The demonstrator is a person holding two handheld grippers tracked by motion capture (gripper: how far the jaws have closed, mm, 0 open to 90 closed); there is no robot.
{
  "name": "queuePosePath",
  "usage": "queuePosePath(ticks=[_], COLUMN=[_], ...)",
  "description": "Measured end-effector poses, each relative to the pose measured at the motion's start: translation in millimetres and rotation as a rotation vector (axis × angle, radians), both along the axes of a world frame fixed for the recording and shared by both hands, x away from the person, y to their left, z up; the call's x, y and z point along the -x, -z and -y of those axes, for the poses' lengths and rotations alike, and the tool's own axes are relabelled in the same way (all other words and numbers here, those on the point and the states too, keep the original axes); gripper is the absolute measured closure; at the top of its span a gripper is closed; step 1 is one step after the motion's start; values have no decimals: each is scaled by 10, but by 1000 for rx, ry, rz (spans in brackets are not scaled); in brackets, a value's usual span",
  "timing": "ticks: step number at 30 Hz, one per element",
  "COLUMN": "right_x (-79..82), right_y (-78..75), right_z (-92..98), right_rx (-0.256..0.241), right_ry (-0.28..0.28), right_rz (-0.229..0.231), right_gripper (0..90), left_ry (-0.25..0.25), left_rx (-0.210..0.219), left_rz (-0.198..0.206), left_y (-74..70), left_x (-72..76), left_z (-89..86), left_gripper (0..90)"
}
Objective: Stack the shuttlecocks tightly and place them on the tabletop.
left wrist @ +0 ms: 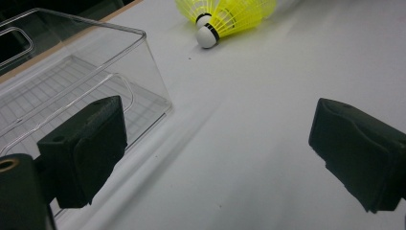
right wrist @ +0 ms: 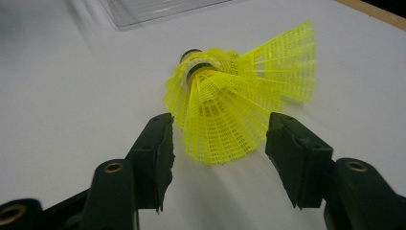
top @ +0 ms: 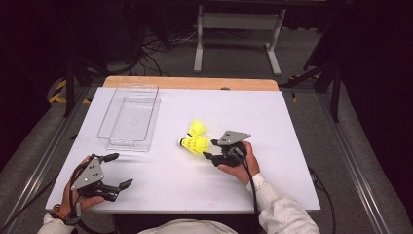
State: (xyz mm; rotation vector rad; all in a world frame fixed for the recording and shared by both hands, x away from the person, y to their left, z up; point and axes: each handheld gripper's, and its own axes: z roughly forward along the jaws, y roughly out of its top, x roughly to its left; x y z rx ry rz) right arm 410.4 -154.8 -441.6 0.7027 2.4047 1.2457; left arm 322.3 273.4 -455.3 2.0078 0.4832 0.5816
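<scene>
No writing or brand can be read; you have two yellow shuttlecocks (top: 195, 139) lying together on the white table (top: 272, 122), just right of one clear plastic bin (top: 129, 117); your right gripper (top: 210, 148) sits just right of the shuttlecocks, jaws spread around the nearer skirt, not touching it; your left gripper (top: 119, 170) rests below the bin, jaws wide, holding nothing; grey floor and dark room surround the table.

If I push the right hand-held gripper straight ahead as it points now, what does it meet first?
Most likely the skirt of the nearer yellow plastic shuttlecock, lying just ahead between the open jaws of the right hand-held gripper. A second shuttlecock lies behind it.
</scene>
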Motion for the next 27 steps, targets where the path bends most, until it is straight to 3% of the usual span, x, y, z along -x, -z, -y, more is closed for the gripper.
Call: queuePosePath(ticks=[5, 27], right_x=[9, 89], right_y=[-35, -158], right_z=[34, 126], right_rx=[7, 25], right_ry=[9, 38], right_rz=[22, 102], right_gripper=[378, 334], left_ry=[-1, -1], left_rx=[0, -7], left_rz=[1, 4], left_y=[-1, -2], left_x=[2, 4], left_z=[-1, 3], left_gripper=[67, 68])
